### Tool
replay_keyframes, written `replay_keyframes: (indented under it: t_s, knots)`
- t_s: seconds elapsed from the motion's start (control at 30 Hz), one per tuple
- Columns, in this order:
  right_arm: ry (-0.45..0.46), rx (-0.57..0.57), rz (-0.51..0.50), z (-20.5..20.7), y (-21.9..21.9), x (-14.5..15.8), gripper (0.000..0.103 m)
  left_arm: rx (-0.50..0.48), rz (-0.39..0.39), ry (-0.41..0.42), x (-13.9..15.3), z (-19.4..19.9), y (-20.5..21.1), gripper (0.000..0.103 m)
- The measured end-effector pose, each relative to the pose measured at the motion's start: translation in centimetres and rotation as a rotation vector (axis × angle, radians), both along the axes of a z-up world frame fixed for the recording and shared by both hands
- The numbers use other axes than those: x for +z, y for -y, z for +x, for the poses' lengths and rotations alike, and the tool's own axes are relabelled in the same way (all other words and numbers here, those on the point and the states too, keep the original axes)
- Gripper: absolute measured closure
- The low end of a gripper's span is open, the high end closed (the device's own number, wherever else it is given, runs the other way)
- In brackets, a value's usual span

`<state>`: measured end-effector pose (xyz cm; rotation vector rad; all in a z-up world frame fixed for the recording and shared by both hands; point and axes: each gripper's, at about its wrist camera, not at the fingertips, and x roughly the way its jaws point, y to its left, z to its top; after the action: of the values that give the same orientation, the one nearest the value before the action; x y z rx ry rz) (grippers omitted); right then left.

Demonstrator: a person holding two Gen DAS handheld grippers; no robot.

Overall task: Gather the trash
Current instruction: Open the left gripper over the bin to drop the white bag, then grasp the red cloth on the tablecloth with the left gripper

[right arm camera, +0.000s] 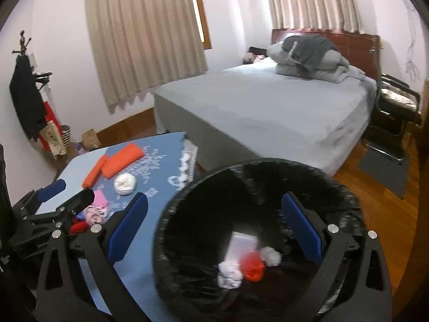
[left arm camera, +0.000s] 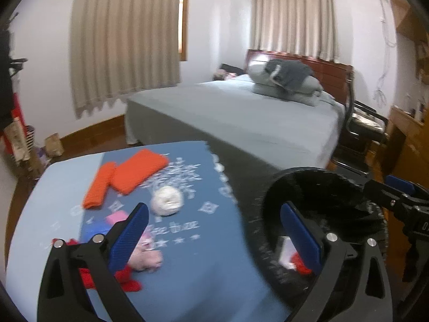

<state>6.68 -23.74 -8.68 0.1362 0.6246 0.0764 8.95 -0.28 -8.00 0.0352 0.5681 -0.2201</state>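
The black trash bin [right arm camera: 257,230] stands just beside the right edge of the bench [right arm camera: 139,268], its round mouth wide under the right gripper [right arm camera: 214,230]. Inside it lie a white crumpled wad [right arm camera: 230,273], a red scrap [right arm camera: 253,267], a smaller white ball [right arm camera: 271,257] and a pale flat sheet [right arm camera: 241,245], all touching or nearly so on the bottom. The right gripper's blue-padded fingers [right arm camera: 301,230] stand wide apart and hold nothing; one finger hangs over the bin's inside, the other over the bench edge.

On the bench, covered by a blue printed cloth [left arm camera: 187,255], a white crumpled paper ball [left arm camera: 166,200] lies near the middle. Behind it sit two orange folded cloths [left arm camera: 126,177], side by side. Closer in, a heap of pink crumpled pieces [left arm camera: 146,257] and red scraps [left arm camera: 128,281] lies just beside the left gripper [left arm camera: 214,233]. That gripper's fingers [left arm camera: 128,238] are also spread wide with nothing between them; its left finger is over the pink and red heap, its right finger over the bin's rim [left arm camera: 270,187]. Whether the finger touches the heap cannot be told, as the view is blurred.

Beyond the bench stands a bed [right arm camera: 268,107] with grey sheets and piled bedding [right arm camera: 308,53], with curtains [right arm camera: 144,32] behind.
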Motion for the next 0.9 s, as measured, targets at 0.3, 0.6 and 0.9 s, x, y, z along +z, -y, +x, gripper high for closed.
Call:
replay_keyframes:
  t_s: [0.3,0.6,0.9]
  knots:
    - [-0.014,0.140,0.017,2.0,-7.1,-1.2,0.006,0.190,0.032,-0.013,-1.6,-1.2,-8.3,0.006]
    - [-0.048,0.240,0.010,3.1,-12.6,-3.2,0.006,0.341,0.058,-0.057,-4.2,-2.2,-15.3,0.011]
    - [-0.081,0.285,-0.027,4.2,-15.6,-5.2,0.006,0.375,0.050,-0.127,-7.0,-1.9,-18.0,0.020]
